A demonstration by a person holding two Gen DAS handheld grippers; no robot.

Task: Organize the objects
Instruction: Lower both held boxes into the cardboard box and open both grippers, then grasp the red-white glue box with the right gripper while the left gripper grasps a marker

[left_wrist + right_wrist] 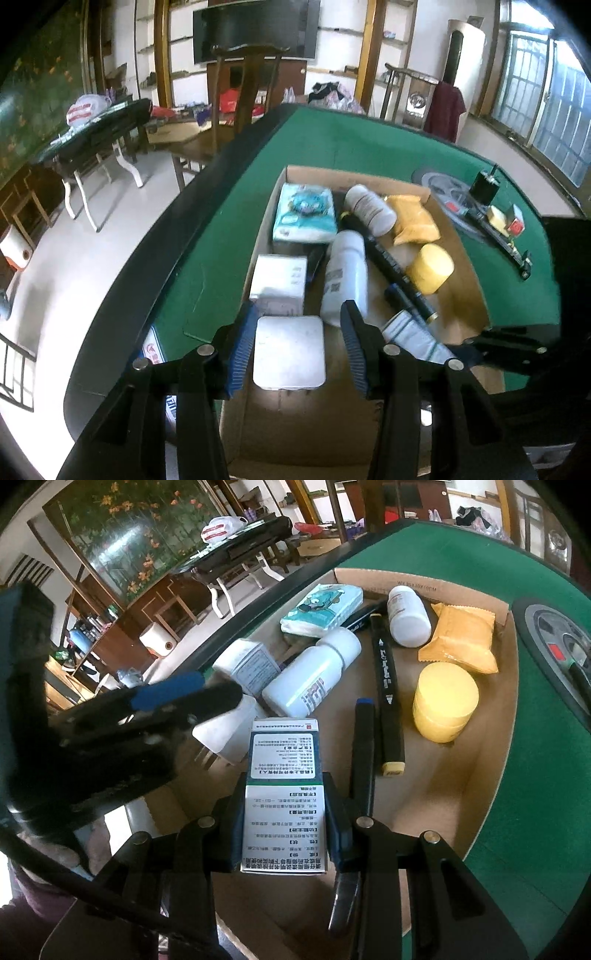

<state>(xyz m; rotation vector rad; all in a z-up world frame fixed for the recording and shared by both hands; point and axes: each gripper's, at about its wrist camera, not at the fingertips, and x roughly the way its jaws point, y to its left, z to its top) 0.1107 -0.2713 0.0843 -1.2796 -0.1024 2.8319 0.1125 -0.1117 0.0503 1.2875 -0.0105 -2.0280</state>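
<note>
Two handheld tongs over a cardboard box (461, 266) standing on a green table (236, 206).

Progress. Most items already lie inside the box: ahead of the left gripper (297, 356), a tissue pack (304, 214), a small white carton (279, 282) and a large white bottle (345, 275); ahead and to its right, a second white bottle (369, 210), an orange sachet (413, 219), a yellow jar (430, 267) and a black marker (395, 269). By this evidence the sorting appears well advanced, with two items not yet set down. Outside the box, a dark device on a round disc (476, 206) stands on the table, far ahead and to the right; whether it belongs to the task cannot be told.

Left tongs. The blue pads sit to either side of a white adapter (289, 352), spread slightly wider than it; a gap shows at each side, so the grip looks loose or just released. The tool points forward and downward over the near end of the box.

Right tongs. The right gripper (286, 816) is pressed onto a printed medicine box (282, 794), held lengthwise between the pads above the box floor, and the left tool crosses the right wrist view at upper left. A second dark marker (364, 753) lies just right of the fingers.
</note>
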